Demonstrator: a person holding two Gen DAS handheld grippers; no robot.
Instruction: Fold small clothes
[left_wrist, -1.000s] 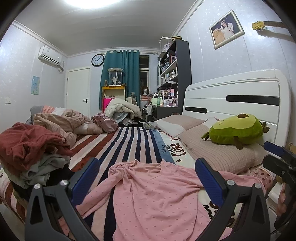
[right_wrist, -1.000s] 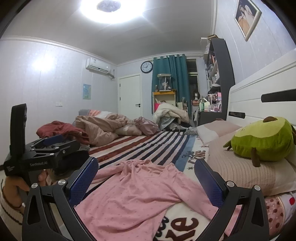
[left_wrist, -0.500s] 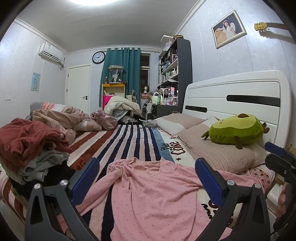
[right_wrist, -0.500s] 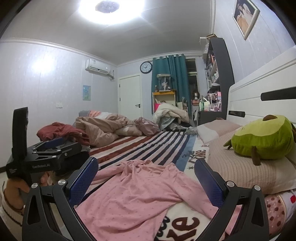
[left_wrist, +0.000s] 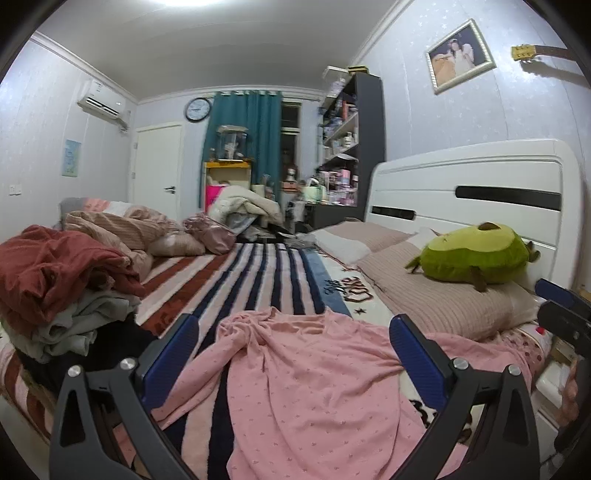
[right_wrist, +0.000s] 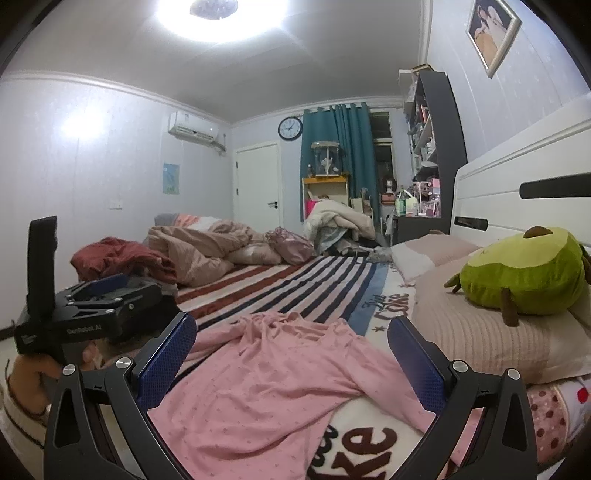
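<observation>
The bed (left_wrist: 258, 273) is filling most of the room, its striped blanket (right_wrist: 295, 284) running away toward the far end. The pink garment (left_wrist: 314, 384) is lying rumpled and unfolded on the near part of that blanket, its long axis running near to far, with a bunched end pointing far and a sleeve (right_wrist: 369, 354) trailing off to the right toward the pillows (left_wrist: 436, 295). A heap of clothes (left_wrist: 59, 280), a dark red piece on top, is sitting at the left edge of the bed, well apart from the pink garment. A green avocado plush (right_wrist: 524, 273) is resting on the right-hand pillow against the white headboard (left_wrist: 480, 192). The left gripper (left_wrist: 295, 350) is hovering above the pink garment, jaws spread wide and gripping nothing. The right gripper (right_wrist: 291, 350) is hanging over the same garment, jaws likewise wide apart and empty.
</observation>
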